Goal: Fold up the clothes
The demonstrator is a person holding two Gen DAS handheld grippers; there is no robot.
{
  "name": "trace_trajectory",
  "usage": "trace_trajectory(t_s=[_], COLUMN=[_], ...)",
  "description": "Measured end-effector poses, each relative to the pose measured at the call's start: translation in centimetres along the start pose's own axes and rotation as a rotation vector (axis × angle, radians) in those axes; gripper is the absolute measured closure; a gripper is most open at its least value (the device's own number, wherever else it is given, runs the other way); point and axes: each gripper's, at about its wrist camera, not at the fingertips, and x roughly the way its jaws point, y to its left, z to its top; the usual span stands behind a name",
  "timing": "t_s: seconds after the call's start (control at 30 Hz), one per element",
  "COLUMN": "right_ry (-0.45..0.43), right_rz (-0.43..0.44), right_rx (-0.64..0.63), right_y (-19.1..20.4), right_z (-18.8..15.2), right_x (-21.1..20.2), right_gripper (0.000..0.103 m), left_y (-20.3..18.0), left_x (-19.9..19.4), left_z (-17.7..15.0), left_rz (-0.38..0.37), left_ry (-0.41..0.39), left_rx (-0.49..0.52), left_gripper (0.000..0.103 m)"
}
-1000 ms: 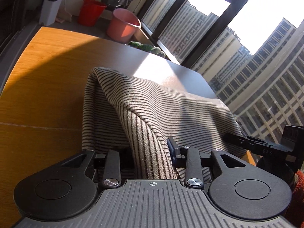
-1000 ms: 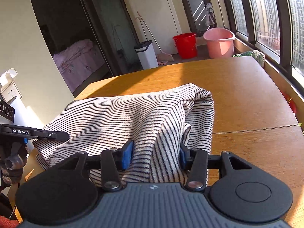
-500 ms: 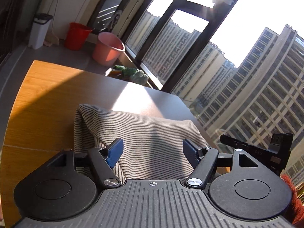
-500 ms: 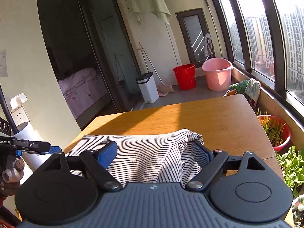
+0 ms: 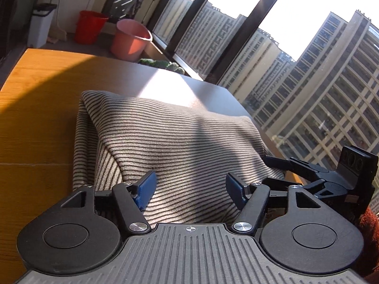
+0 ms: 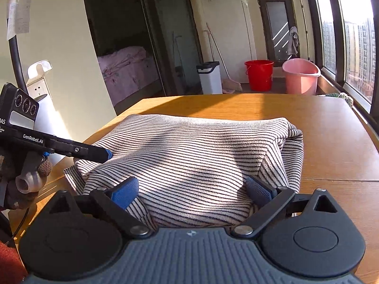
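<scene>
Garment under inspection: a striped knit top, lying folded in a bundle on the wooden table. We find its long axis running across both wrist views, so the two tools face its near long edge side by side.

We note the left gripper with blue pads spread wide, holding nothing, the fabric directly ahead and below between the fingers. The right gripper is likewise spread and empty, the striped knit top filling the span between its pads. In the right view, the left tool's fingertip appears at the bundle's left end.

We judge both hands about equally near, each over its own end of the near edge. Any further fold would, in our judgement, carry this edge toward the far edge.
</scene>
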Motion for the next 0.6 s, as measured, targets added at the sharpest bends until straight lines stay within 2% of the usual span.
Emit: trace_trajectory(t_s=[0.1, 0.13, 0.23, 0.3, 0.33, 0.37, 0.47, 0.57, 0.6], right_ry=[0.021, 0.029, 0.058, 0.064, 0.059, 0.051, -0.008, -0.046, -0.036], right_rz=[-0.015, -0.012, 0.092, 0.158, 0.166, 0.169, 0.075, -0.057, -0.084], right_rx=[-0.014, -0.017, -0.001, 0.011, 0.013, 0.015, 0.004, -0.016, -0.029], right_y=[0.9, 1.3, 2.8, 3.4, 3.6, 3.6, 2.0, -0.3, -1.1], right_z=[0.2, 0.3, 0.3, 0.4, 0.6, 0.8, 2.0, 3.6, 4.1], right_x=[0.5, 0.6, 0.5, 0.0, -0.5, -0.9, -2.5, -3.0, -2.6], right_gripper=[0.0, 0.0, 0.0, 0.0, 0.0, 0.0, 0.0, 0.0, 0.003], left_y=[-0.5, 0.0, 2.0, 3.7, 4.4, 4.5, 3.4, 2.0, 1.6], left_x=[1.4, 2.0, 3.9, 4.7, 4.9, 4.6, 3.1, 1.7, 1.3], left_z=[1.2, 2.1, 4.9, 7.0, 8.1, 8.5, 8.9, 6.8, 6.0], left_rz=[0.052, 0.063, 0.084, 0.075, 0.064, 0.061, 0.061, 0.003, -0.019], left_ry=[-0.01, -0.014, -0.032, -0.044, -0.048, -0.051, -0.058, -0.018, -0.003], left_rx=[0.074, 0.064, -0.022, -0.128, -0.186, -0.2, -0.172, -0.182, -0.187], left_gripper=[0.032, 0.032, 0.032, 0.031, 0.027, 0.024, 0.015, 0.009, 0.008])
